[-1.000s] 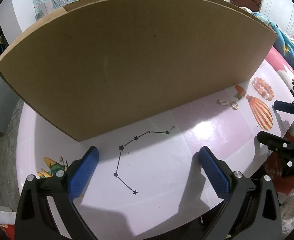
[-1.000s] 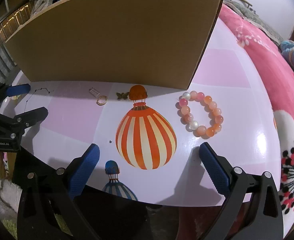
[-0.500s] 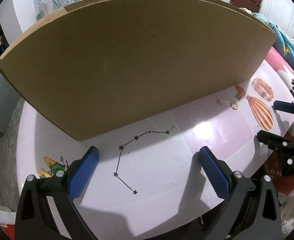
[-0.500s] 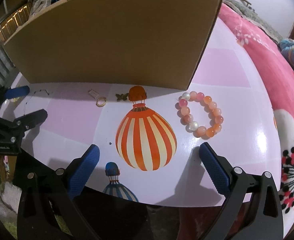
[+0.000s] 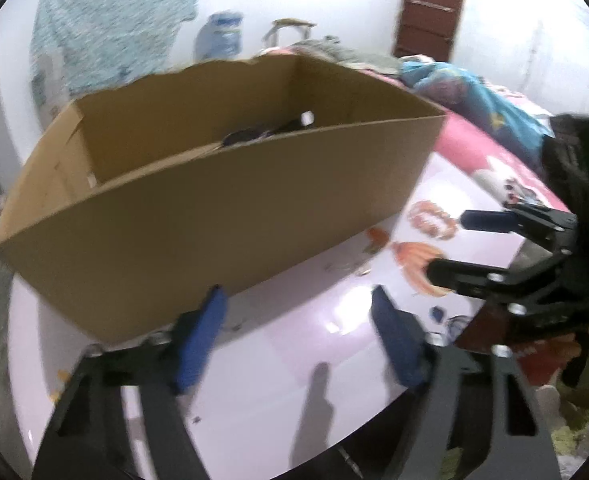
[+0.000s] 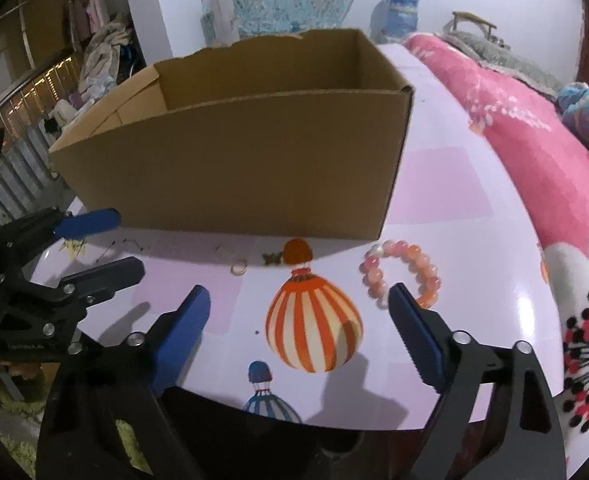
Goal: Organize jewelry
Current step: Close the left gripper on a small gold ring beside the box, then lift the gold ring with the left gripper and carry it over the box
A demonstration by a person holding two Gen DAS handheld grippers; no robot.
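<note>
— Grippers first: what are they doing?

— Left gripper (image 5: 298,312) has its jaws closing, nothing between them, only bare table (image 5: 254,392) below. Right gripper (image 6: 298,312) is closing too, also on nothing; its blue pads hang over the striped balloon print (image 6: 314,328).

— And the jewelry?

— Bracelet (image 6: 400,270) of pink and orange beads lies flat on the table, just beyond the right gripper's right pad, near the box (image 6: 234,160) corner. Ring (image 6: 239,267) lies left of the balloon's top, with a small butterfly charm (image 6: 271,258) between them. A small clip (image 6: 223,251) sits just beyond the ring, by the box wall.

— The box?

— Open-topped cardboard, standing behind all 4 pieces. Something dark lies inside (image 5: 262,134); too blurred to name.
</note>
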